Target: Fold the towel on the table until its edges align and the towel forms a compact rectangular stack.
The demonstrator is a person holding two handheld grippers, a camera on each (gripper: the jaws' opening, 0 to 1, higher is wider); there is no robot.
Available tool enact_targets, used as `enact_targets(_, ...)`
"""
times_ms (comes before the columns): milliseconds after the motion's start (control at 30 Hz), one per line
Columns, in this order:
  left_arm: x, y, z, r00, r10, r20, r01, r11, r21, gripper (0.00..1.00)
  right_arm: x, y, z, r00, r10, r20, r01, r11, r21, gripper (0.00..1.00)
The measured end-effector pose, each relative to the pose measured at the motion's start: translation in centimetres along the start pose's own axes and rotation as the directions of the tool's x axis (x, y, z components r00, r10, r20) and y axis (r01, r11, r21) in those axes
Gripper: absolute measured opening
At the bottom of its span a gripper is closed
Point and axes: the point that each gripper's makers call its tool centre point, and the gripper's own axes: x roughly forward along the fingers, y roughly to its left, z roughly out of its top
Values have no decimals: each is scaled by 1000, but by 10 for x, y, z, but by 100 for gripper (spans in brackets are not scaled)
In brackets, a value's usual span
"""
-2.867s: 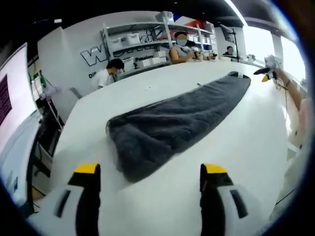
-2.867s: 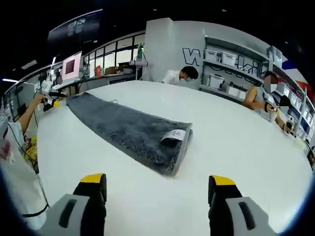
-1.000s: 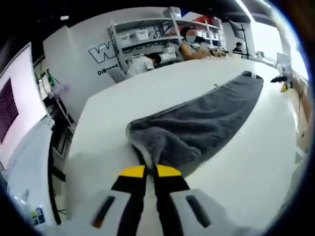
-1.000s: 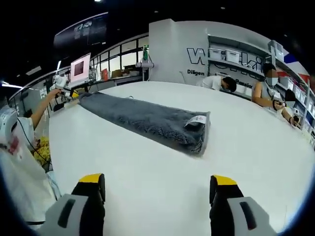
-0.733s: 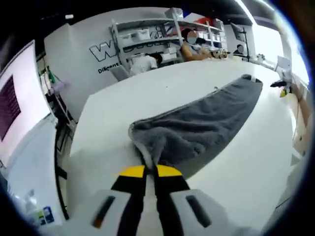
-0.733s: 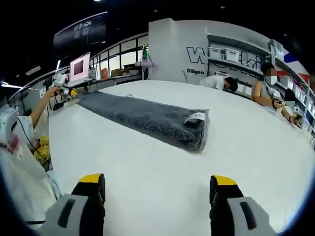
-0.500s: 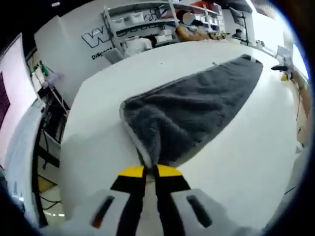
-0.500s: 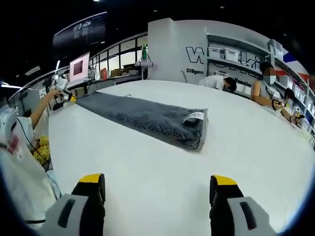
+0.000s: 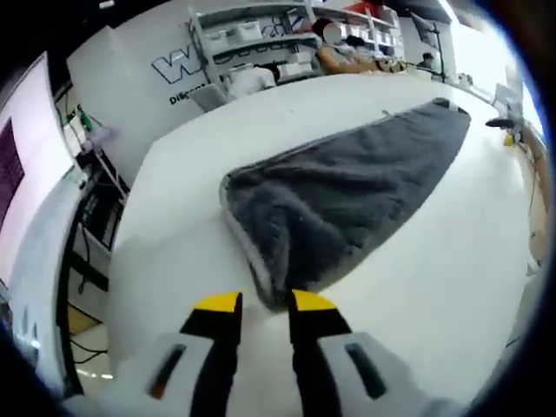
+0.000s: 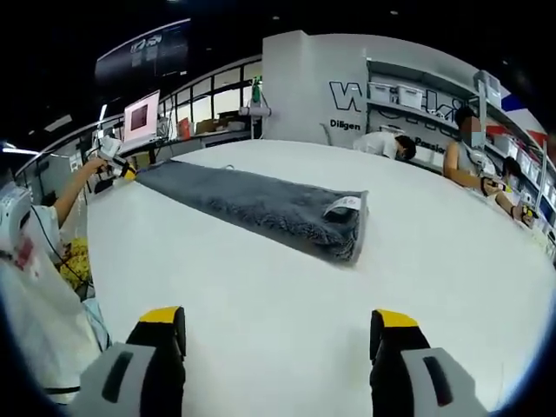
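A long dark grey towel [image 9: 347, 187], folded lengthwise, lies flat on the white table [image 9: 417, 295]. Its near corner sits between the yellow tips of my left gripper [image 9: 265, 304], whose jaws stand a little apart and no longer pinch it. In the right gripper view the towel [image 10: 252, 207] stretches away to the left, its near end carrying a white label [image 10: 344, 206]. My right gripper [image 10: 278, 320] is wide open over bare table, well short of that end. The left gripper [image 10: 111, 156] shows small at the towel's far end.
People sit at the table's far side [image 10: 469, 156] before shelves of white bins [image 9: 261, 39]. A monitor [image 10: 139, 120] stands at the back left. The person's white clothing [image 10: 30, 304] is at the left. Bare table surrounds the towel.
My left gripper's jaws, shut on the towel's near corner until half a second ago, have parted and the corner lies flat. The right gripper has stayed open and still.
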Motion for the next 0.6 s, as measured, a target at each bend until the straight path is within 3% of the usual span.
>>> enact_targets(100,-5,-11,-3,1000,-28,0,28,1000,1,34,-1,0,4,1000,0,17,0,1000,5,92)
enact_targets(267,-19,-18,1,999,-28,34,28,1000,0,61,1,2,6,1000,4,18,-5,1000,10,96)
enact_targets(433,-27,-40,8,992,-102,81,102,995,6,65,3,4,7,1000,12,25,-12,1000,11,96)
enact_targets(600,-24,-53,6,990,-114,79,114,993,12,84,5,4,7,999,18,27,-18,1000,14,96)
